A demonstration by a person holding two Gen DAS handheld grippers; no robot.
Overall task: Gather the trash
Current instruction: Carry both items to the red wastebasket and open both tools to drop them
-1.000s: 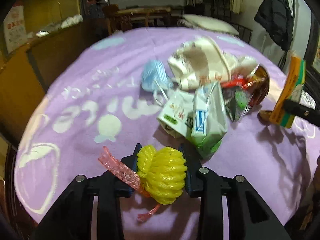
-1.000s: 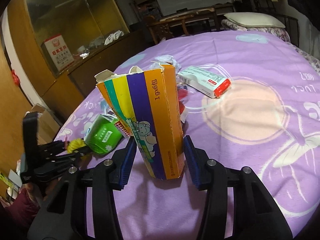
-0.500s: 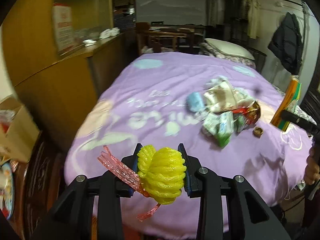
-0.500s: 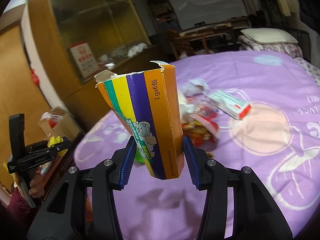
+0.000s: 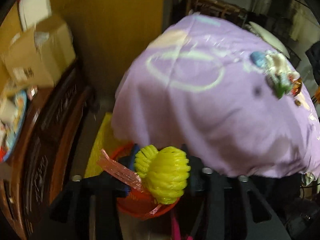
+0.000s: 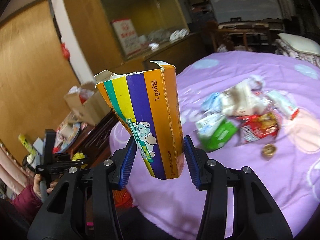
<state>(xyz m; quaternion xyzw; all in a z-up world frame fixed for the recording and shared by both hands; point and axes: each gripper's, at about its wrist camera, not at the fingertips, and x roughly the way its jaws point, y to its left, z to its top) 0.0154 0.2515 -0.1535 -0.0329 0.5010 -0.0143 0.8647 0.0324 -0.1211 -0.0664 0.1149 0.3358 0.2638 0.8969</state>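
Below left gripper [image 5: 162, 172]: orange bin [image 5: 140, 208], mouth partly covered by held yellow mesh [image 5: 166, 174].
Right: purple bedspread [image 5: 210, 104] edge, close.
Left: dark wooden cabinet [image 5: 50, 132], floor gap between.

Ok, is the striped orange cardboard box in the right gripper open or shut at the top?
Open: the striped orange cardboard box has torn flaps standing up at its top end.

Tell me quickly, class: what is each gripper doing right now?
Left gripper: closed on the yellow foam net, above the orange basket.
Right gripper: closed on the striped carton, held upright.
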